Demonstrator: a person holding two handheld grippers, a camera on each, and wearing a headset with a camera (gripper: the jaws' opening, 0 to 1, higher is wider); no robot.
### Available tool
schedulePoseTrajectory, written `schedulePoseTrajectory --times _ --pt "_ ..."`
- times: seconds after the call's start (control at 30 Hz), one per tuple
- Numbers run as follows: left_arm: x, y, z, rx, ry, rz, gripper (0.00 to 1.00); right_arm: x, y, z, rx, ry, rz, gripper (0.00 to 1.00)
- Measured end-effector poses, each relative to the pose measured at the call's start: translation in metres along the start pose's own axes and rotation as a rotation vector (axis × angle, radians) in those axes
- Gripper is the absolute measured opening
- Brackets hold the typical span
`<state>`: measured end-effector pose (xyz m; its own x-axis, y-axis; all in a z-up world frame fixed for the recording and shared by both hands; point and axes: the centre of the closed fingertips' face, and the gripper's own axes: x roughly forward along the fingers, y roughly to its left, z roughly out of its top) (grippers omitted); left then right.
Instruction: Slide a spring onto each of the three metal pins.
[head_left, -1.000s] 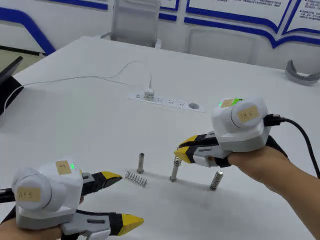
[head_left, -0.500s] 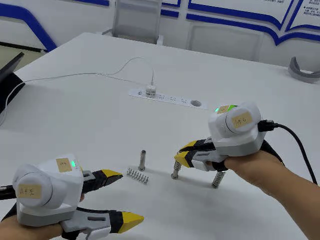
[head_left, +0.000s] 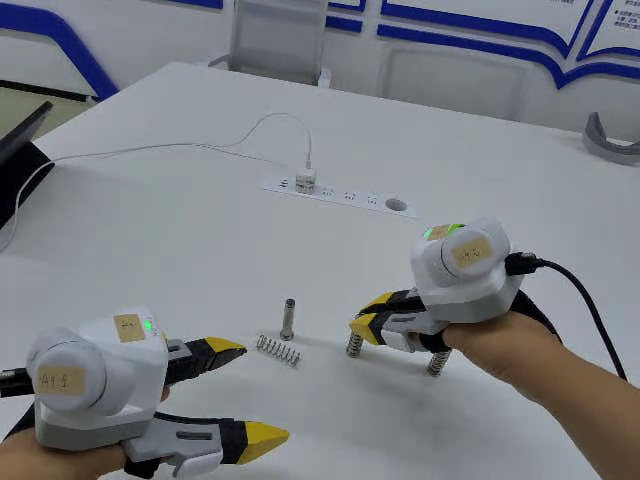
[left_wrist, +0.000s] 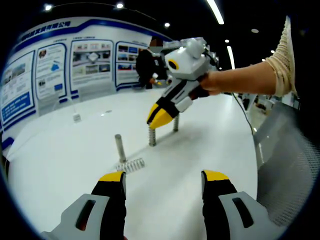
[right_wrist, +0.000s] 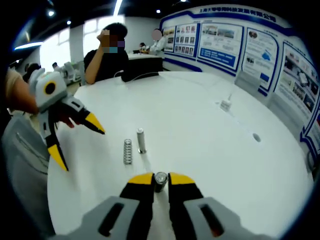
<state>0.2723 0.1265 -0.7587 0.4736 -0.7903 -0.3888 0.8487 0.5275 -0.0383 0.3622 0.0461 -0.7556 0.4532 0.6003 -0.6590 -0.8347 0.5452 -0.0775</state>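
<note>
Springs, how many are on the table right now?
3. A loose spring lies beside the bare pin; a second spring sits on the middle pin under the right gripper; a third spring is on the right pin, partly behind that gripper.

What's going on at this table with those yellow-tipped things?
A person holds a tool in each hand and is fitting springs onto three upright metal pins on the white table. The right tool is closed around the top of the middle pin, which carries a spring, as does the right pin. The left pin is bare, with a loose spring lying beside it. The left tool hovers open nearby.
</note>
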Motion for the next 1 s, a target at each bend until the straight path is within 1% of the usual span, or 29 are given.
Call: schedulePoseTrajectory --times 0.13,0.2,0.53,0.77,1.0 --pt "0.001 -0.001 0.001 0.001 0.000 -0.004 0.62 0.003 0.001 -0.004 0.002 0.013 0.001 0.12" --pt "0.002 -0.001 0.001 0.002 -0.001 -0.006 0.62 0.003 0.001 -0.003 0.005 0.007 0.000 0.12" --pt "0.001 -0.001 0.003 0.004 -0.003 -0.005 0.62 0.000 -0.001 -0.005 0.004 0.011 -0.011 0.14" --pt "0.001 -0.002 0.003 0.008 -0.001 -0.007 0.62 -0.006 0.000 -0.013 0.009 0.015 -0.022 0.16" --pt "0.001 -0.002 0.005 0.012 -0.001 -0.008 0.62 -0.010 0.006 -0.022 0.019 0.021 -0.020 0.16"
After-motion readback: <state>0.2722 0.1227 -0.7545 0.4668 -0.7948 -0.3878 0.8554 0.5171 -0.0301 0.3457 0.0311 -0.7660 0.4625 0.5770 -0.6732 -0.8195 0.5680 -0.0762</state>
